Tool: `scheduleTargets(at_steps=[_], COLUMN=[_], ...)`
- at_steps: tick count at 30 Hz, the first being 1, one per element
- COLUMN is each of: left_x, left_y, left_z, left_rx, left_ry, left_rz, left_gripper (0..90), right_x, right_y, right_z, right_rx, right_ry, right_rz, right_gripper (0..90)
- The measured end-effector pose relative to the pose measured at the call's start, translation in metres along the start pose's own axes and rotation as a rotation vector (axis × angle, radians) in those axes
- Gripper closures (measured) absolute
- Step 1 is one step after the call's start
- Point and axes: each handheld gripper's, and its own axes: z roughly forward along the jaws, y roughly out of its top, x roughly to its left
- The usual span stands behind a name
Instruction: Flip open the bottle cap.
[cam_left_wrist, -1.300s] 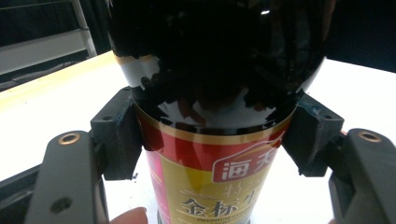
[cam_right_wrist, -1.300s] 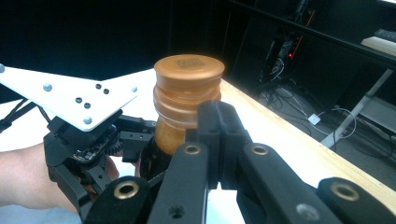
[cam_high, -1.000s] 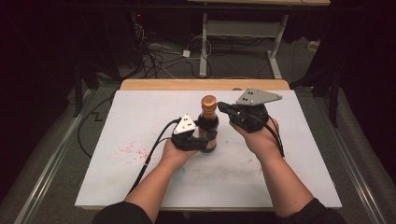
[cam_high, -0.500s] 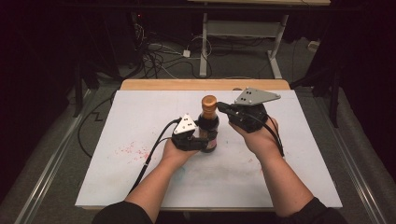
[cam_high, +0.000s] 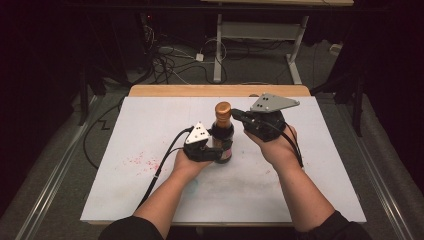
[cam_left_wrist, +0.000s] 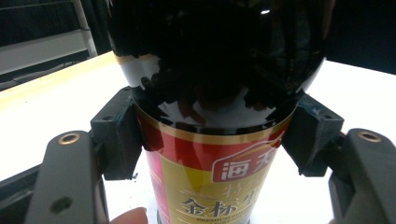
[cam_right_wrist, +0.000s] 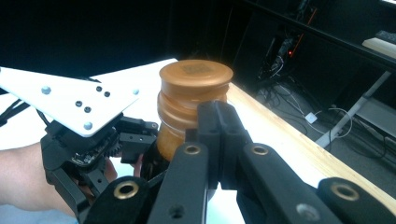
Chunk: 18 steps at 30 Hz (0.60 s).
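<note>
A dark sauce bottle (cam_high: 223, 136) with an orange-brown cap (cam_high: 223, 107) stands upright on the white table top (cam_high: 310, 170). My left gripper (cam_high: 219, 152) is shut on the bottle's lower body. In the left gripper view, both pads press the sides of the bottle (cam_left_wrist: 215, 88) just above its red and gold label (cam_left_wrist: 219, 186). My right gripper (cam_high: 235, 114) is held at cap height, right beside the cap. In the right gripper view its two jaws (cam_right_wrist: 217, 119) are pressed together against the near side of the cap (cam_right_wrist: 195, 91), with nothing between them. The left gripper (cam_right_wrist: 88, 135) shows beyond.
Faint red stains (cam_high: 140, 160) mark the table's left part. A wooden strip (cam_high: 165, 91) runs along the far edge. Behind it are floor cables (cam_high: 170, 60) and a desk frame (cam_high: 260, 30). Open surface lies on both sides of the bottle.
</note>
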Motion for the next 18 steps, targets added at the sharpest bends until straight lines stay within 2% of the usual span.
scheduleTargets(at_steps=[18], left_x=[0.0003], left_y=[-0.0003], left_z=[-0.0003], left_rx=[-0.003], left_ry=[0.003], left_rz=[-0.002], left_gripper=[28.9], right_x=[0.0007], right_y=[0.0015], right_z=[0.0005], right_rx=[-0.023], right_ry=[-0.001], right_rz=[0.016], right_gripper=[90.0])
